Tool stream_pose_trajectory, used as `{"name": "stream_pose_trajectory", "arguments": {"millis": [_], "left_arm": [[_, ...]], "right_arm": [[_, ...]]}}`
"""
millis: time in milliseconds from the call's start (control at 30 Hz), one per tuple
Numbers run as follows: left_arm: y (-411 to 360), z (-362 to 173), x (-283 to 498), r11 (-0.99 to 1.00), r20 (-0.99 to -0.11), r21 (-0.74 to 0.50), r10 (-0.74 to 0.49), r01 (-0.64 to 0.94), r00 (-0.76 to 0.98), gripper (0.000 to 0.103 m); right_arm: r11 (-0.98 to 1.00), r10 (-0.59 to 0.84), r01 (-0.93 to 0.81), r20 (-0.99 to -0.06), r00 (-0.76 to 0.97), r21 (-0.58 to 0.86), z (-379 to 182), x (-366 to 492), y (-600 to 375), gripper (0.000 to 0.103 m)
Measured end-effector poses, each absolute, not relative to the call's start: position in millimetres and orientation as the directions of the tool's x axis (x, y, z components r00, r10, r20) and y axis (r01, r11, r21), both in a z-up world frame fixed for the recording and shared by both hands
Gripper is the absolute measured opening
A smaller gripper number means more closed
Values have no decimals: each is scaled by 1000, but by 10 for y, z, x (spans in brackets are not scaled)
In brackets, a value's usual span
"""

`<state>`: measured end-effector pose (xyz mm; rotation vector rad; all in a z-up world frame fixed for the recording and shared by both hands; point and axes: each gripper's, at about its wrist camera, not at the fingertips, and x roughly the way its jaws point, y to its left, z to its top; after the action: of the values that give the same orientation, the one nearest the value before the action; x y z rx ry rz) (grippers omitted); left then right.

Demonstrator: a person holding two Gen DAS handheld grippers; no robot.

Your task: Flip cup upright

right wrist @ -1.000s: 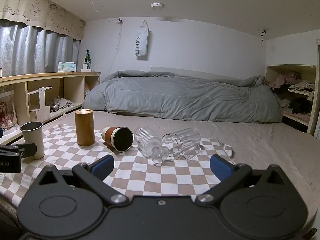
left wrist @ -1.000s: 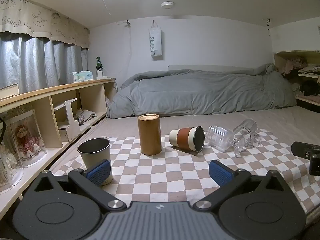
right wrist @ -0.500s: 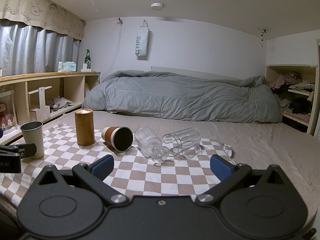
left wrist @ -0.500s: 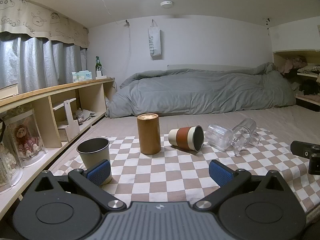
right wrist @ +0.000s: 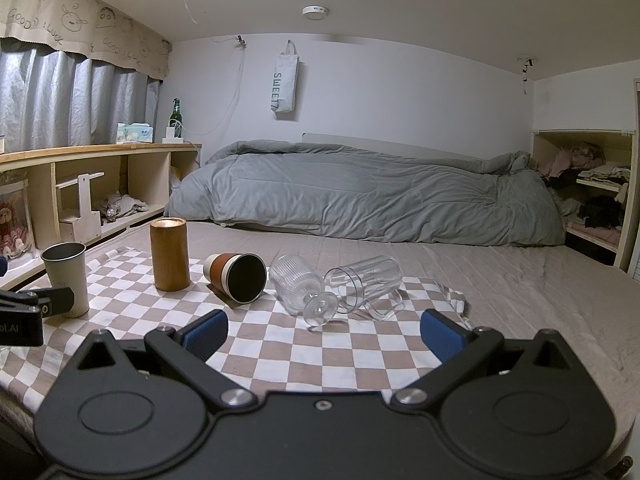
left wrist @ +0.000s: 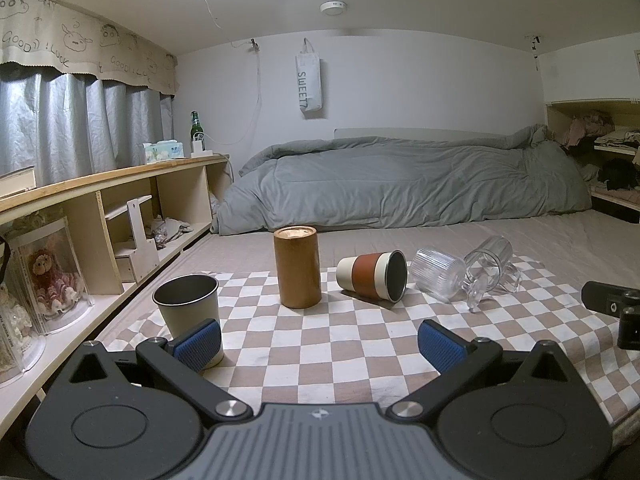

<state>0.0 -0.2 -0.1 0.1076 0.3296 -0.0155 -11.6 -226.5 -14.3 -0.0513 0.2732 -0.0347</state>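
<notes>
Nothing of the flip is done yet, as far as these views show. On the checkered cloth (left wrist: 304, 344) spread over the bed, three vessels lie on their sides: a cream cup with a rust-brown sleeve (left wrist: 372, 275), a ribbed clear stemmed glass (left wrist: 440, 274) and a smooth clear glass mug (left wrist: 490, 258). The sleeved cup has its dark mouth turned toward the right of the cloth; the ribbed glass lies just beside it, and its foot rests against the mug. Which of the three the task means cannot be told from the sentence alone, though the sleeved cup (right wrist: 236, 276) is the plainest candidate.

Two things already stand upright: a metal tumbler (left wrist: 188, 312) near the left edge of the cloth and a tall wooden cylinder (left wrist: 297, 266) between it and the sleeved cup.

The left gripper (left wrist: 318, 344) has its blue-padded fingers spread wide with nothing between them; it sits low at the near edge of the cloth, its left pad in front of the tumbler. The right gripper (right wrist: 323, 332) is likewise spread and empty, facing the ribbed glass (right wrist: 298, 286) and the mug (right wrist: 364, 280), apart from both.

Everything remains: closing in on a fallen cup, gripping its wall, turning it mouth-up and setting it on the cloth
</notes>
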Motion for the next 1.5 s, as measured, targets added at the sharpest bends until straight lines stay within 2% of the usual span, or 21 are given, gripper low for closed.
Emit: {"name": "stream_pose_trajectory", "arguments": {"millis": [1500], "left_arm": [[-2, 0, 1, 994, -326, 100, 2, 33, 945, 103]], "right_arm": [[997, -46, 29, -273, 961, -67, -124, -129, -2248, 103]]}}
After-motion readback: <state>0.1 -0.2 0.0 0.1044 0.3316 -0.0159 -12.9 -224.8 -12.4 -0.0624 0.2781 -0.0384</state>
